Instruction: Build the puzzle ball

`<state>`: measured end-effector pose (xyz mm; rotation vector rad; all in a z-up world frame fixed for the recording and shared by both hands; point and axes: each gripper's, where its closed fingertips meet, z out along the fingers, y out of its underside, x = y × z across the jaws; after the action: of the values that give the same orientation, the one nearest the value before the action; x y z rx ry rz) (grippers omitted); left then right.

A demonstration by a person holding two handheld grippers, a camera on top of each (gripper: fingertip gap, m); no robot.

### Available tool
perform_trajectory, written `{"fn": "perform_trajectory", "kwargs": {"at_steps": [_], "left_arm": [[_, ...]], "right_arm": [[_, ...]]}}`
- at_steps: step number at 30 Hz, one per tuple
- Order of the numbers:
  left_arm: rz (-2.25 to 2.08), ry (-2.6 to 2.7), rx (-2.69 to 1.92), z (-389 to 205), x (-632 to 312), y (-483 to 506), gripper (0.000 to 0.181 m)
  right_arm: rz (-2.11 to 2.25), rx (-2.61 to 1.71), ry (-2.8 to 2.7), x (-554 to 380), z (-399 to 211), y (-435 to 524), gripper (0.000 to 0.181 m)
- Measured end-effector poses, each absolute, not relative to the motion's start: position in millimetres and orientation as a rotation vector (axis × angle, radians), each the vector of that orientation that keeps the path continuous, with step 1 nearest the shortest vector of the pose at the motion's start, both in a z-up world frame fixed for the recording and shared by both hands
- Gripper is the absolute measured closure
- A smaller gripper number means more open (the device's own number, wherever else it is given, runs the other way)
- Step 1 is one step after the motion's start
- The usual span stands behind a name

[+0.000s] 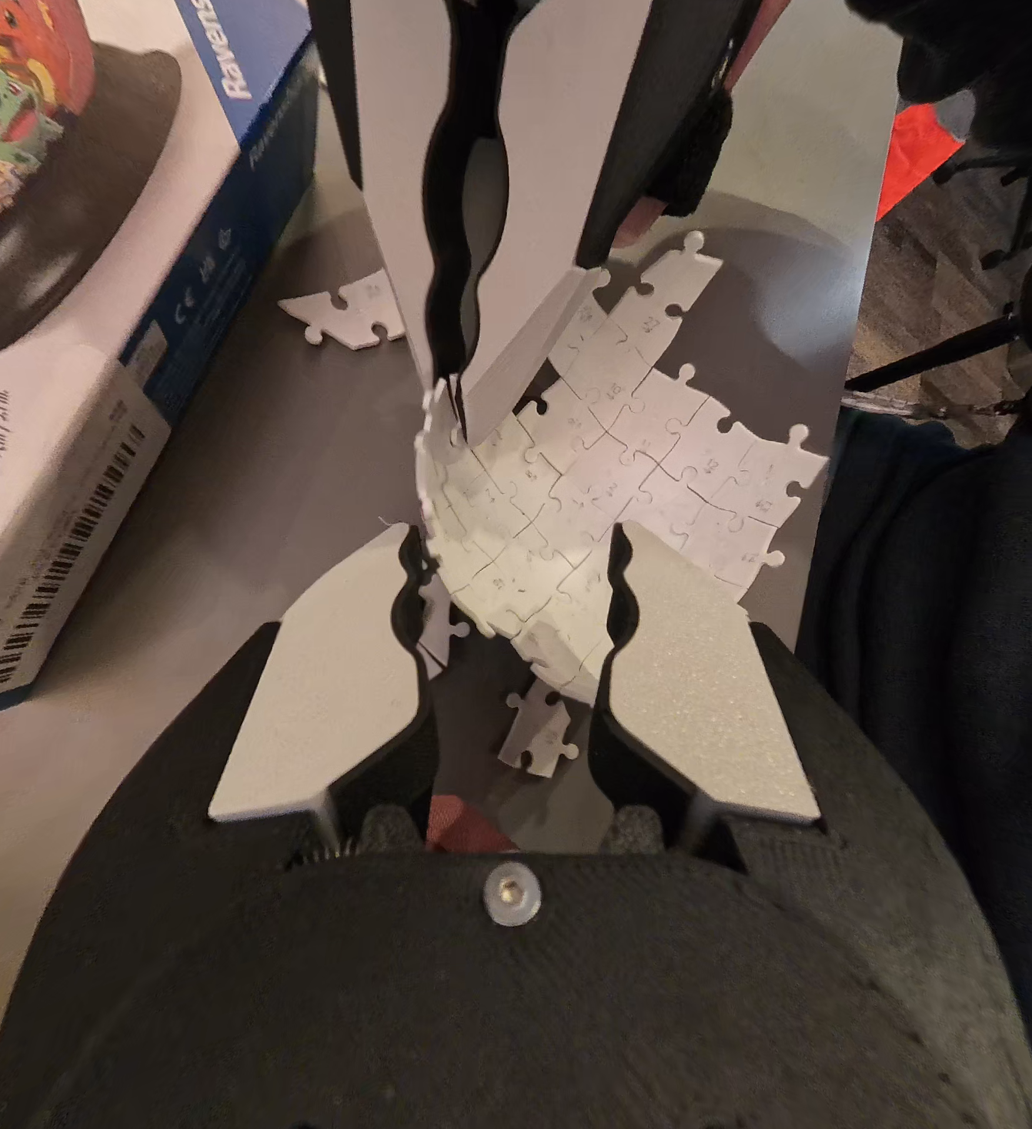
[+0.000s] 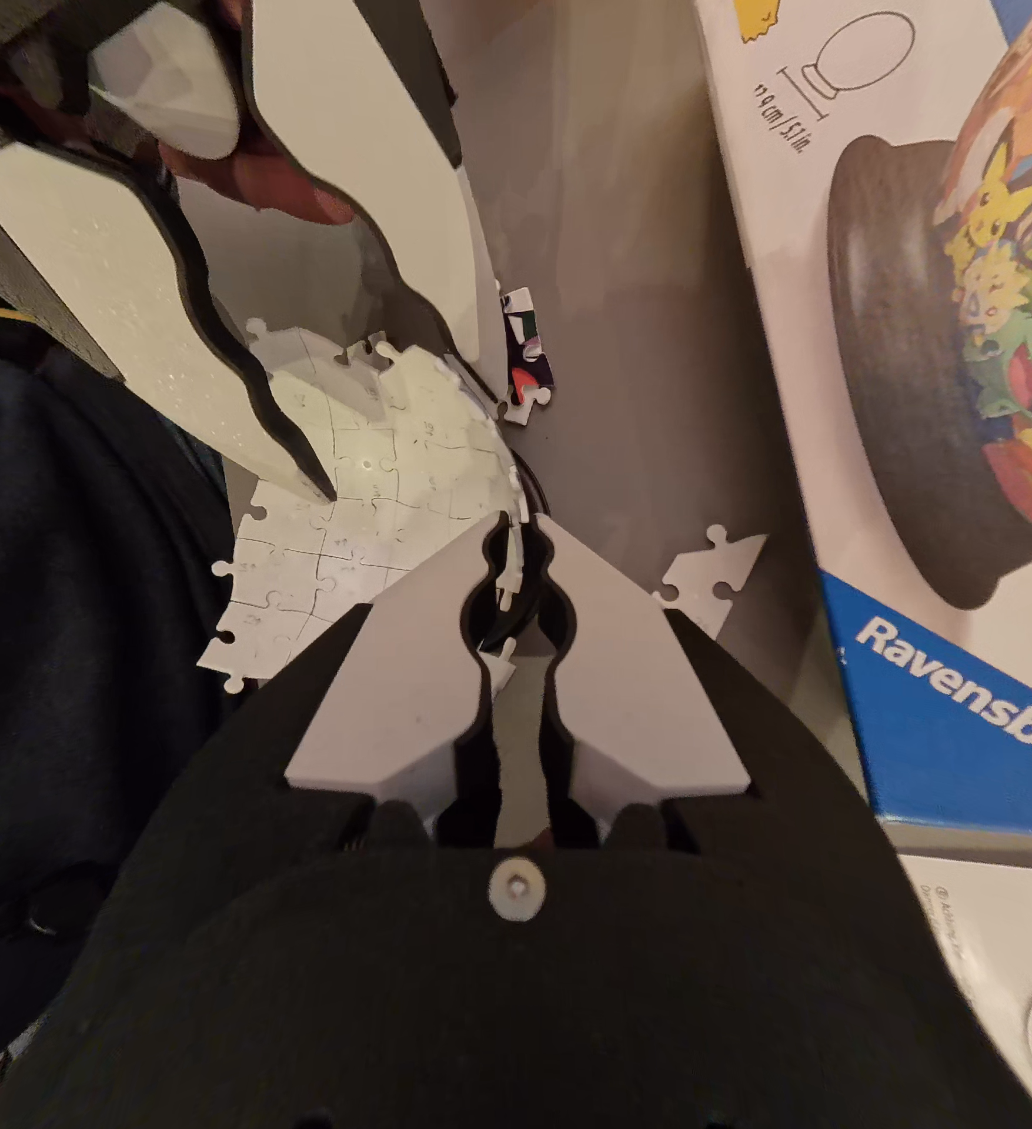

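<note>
A partly built puzzle ball, a curved white shell of joined pieces with its inner side up, is held above the grey table. My left gripper has its jaws wide apart around the shell's lower part, one fingertip at the rim and one on the inner face. From the right wrist view the shell sits between those same left gripper fingers. My right gripper is nearly shut on the shell's rim, with a white edge piece between its jaws. It comes in from above in the left wrist view.
The puzzle box lies on the left, and on the right in the right wrist view. A white joined pair of pieces lies beside it. Another piece lies under the shell. A coloured piece is beyond. Dark clothing borders the table. My left and right fingertips are right by each other.
</note>
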<state>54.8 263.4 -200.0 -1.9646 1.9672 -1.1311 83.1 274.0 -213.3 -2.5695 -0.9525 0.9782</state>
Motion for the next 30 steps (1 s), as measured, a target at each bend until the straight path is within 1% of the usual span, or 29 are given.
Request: {"fn": "perform_trajectory", "kwargs": {"at_steps": [4,10,18,21,24,28,30], "left_arm": [[-1.108,1.886,-1.942,-189.3,63.9,279.0,0.126],[-1.08,1.844,-1.912,-177.0,70.7,294.8,0.132],[-1.027,1.893,-1.914,-178.7,74.5,301.5,0.132],[-0.967,1.969,-1.886,-178.8,78.8,303.4,0.137],[-0.928,2.059,-1.884,-180.9,82.1,303.9,0.134],[-0.917,2.052,-1.87,-174.0,85.4,309.8,0.133],[-0.953,2.025,-1.872,-167.7,84.8,311.5,0.132]], "right_arm": [[0.981,-2.567,-0.945,83.3,-213.7,273.5,0.174],[0.972,-2.552,-0.953,83.3,-213.6,273.0,0.178],[0.929,-2.566,-0.962,84.5,-215.9,272.1,0.177],[0.922,-2.583,-0.967,84.2,-218.2,270.4,0.175],[0.915,-2.585,-0.963,84.4,-217.5,270.1,0.175],[0.904,-2.584,-0.945,86.0,-217.4,270.5,0.17],[0.899,-2.58,-0.942,86.3,-217.0,270.5,0.172]]}}
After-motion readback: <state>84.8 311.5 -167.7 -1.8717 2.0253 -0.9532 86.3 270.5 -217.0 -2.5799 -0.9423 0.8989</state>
